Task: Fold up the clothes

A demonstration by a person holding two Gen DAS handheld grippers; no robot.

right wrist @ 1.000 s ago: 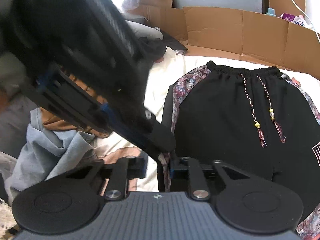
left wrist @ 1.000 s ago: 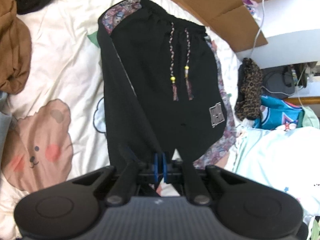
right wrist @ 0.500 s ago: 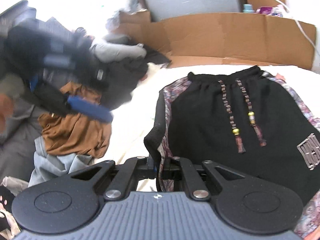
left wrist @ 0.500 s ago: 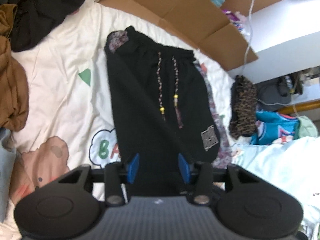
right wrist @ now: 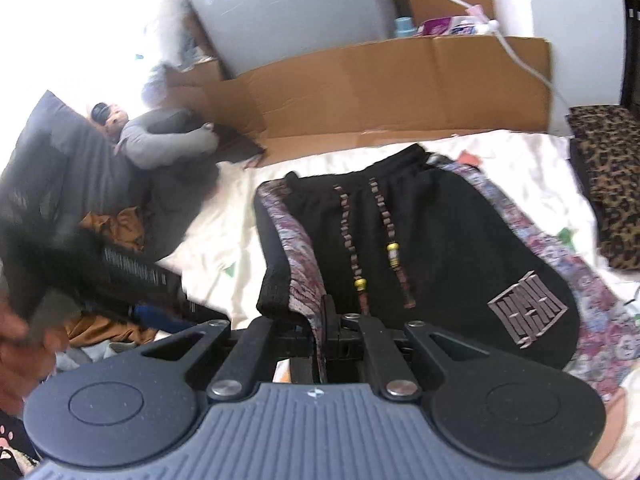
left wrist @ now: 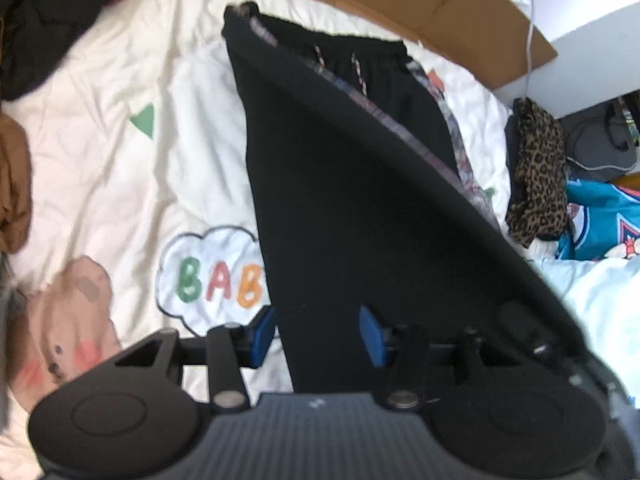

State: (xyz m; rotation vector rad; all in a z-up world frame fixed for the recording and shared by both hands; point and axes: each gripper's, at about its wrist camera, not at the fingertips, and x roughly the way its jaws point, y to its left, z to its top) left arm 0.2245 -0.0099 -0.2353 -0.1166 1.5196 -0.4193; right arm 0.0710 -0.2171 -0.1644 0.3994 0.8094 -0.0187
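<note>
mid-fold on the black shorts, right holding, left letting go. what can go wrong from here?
1. The right gripper pinches only a thin edge of the shorts; it could slip out mid-fold.
2. The left gripper is opening with fabric between its fingers; a pad may snag and drag the fold.
3. The drawstrings lie loose and may bunch inside.

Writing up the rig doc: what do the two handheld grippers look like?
Both match: left gripper and right gripper have a grey ribbed body, round black discs either side and black linkage arms with silver pivot screws. The left gripper's pads are blue.
</note>
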